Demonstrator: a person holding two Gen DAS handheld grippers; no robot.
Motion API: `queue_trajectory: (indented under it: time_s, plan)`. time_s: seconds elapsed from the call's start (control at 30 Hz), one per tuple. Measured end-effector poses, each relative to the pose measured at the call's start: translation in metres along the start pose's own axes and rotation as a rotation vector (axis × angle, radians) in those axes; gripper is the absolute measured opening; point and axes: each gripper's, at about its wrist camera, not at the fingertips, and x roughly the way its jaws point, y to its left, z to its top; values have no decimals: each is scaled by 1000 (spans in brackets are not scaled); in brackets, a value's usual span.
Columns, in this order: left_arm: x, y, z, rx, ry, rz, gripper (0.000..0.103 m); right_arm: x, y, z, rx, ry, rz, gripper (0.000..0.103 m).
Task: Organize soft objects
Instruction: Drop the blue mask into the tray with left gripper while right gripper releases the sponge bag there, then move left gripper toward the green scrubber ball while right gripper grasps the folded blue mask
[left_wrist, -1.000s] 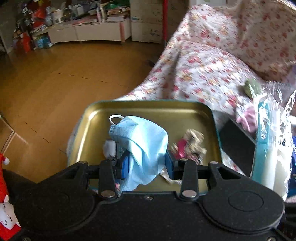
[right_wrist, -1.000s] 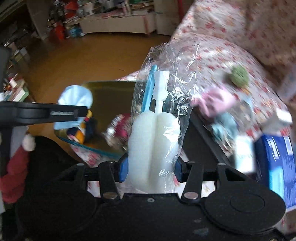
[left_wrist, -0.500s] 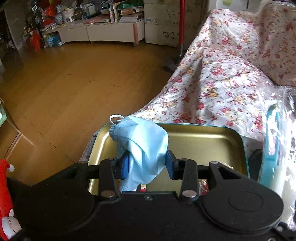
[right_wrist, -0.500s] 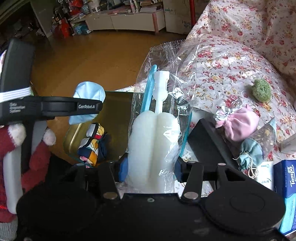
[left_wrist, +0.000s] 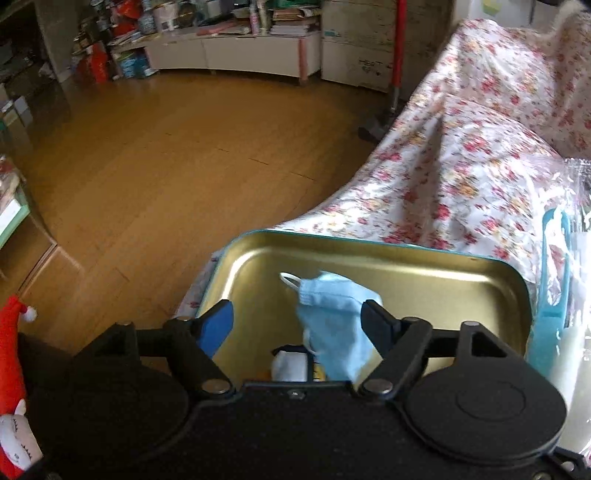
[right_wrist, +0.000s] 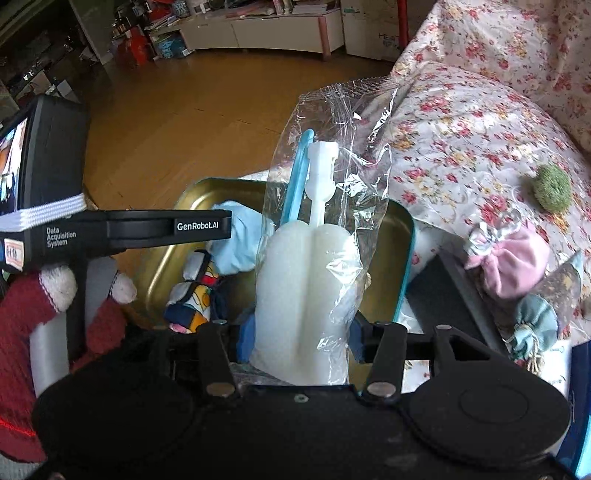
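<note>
A light blue face mask (left_wrist: 332, 314) hangs over the gold tin tray (left_wrist: 424, 266), between the fingers of my left gripper (left_wrist: 297, 308). Its jaws are opening; the mask only leans on the right-hand finger and no pad presses it. In the right wrist view the mask (right_wrist: 236, 236) sits in the tray (right_wrist: 399, 221) beside a small patterned cloth item (right_wrist: 195, 295). My right gripper (right_wrist: 301, 336) is shut on a white sponge brush in a clear bag (right_wrist: 306, 280), held upright above the tray's near side.
A pink pouch (right_wrist: 509, 266), a pale blue pouch (right_wrist: 535, 325) and a green scrubber (right_wrist: 552, 188) lie on the floral cover (left_wrist: 461, 166). A black box (right_wrist: 443, 295) sits right of the tray. A red plush toy (left_wrist: 11, 369) is at the left. Wooden floor lies beyond.
The left gripper's jaws have spread wide and let the mask go; it now droops toward the tray. Both grippers shifted over the tray. The right grip on the bagged sponge is unchanged.
</note>
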Motion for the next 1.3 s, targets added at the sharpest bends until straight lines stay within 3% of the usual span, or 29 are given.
queue_trajectory:
  time_s: [0.1, 0.17, 0.2, 0.57, 0.73, 1.3]
  plan:
    - [-1, 7, 0, -15, -2, 26, 73, -1, 4, 4, -7, -21, 8, 51]
    - [-2, 11, -1, -24, -2, 40, 73, -4, 6, 6, -2, -48, 7, 76]
    - [-3, 13, -2, -29, -2, 46, 73, -5, 6, 7, -2, -65, 8, 79]
    - [-17, 9, -13, -4, -1, 48, 73, -23, -8, -17, -7, -66, -37, 79]
    - [-27, -9, -22, 38, -2, 27, 82, -34, -24, -36, 22, -57, -61, 79]
    - [-67, -81, -68, 203, 18, -86, 83, -81, -101, -112, 231, -53, -149, 79]
